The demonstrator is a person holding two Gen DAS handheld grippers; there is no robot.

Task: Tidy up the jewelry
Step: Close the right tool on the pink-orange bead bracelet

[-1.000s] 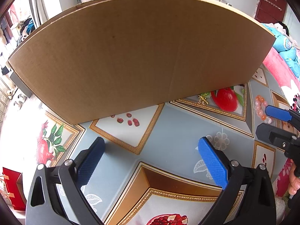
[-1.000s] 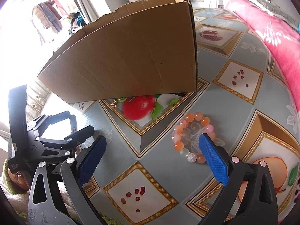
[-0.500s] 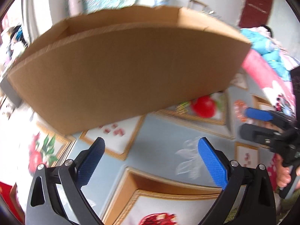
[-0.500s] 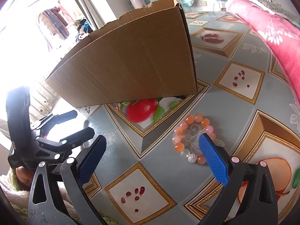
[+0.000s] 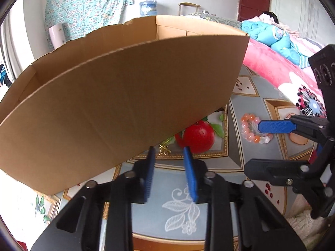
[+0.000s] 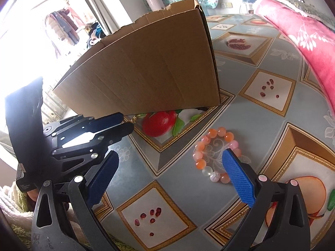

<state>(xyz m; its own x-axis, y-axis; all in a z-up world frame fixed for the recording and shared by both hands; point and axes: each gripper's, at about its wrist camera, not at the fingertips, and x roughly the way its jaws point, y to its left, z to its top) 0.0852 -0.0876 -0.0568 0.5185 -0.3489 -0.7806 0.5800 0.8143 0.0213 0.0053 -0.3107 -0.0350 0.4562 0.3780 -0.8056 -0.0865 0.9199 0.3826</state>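
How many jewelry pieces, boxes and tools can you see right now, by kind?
Beaded bracelet: 1
Small gold piece by the box's lower edge, too small to identify: 1
Cardboard box: 1
Tools: 2, left tool, jaws just narrowed, nothing visibly gripped, and right tool, open
Total: 5

Orange-pink bead bracelet [image 6: 217, 153] lies flat beside the cardboard box [image 6: 150, 67].

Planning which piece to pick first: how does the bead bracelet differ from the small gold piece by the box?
The bead bracelet is a large ring of orange, pink and white beads; the gold piece is tiny and tangled-looking, its type unclear. The bracelet lies in the open, away from the cardboard box; the gold piece sits at the box's bottom edge. Both rest on the patterned tablecloth.
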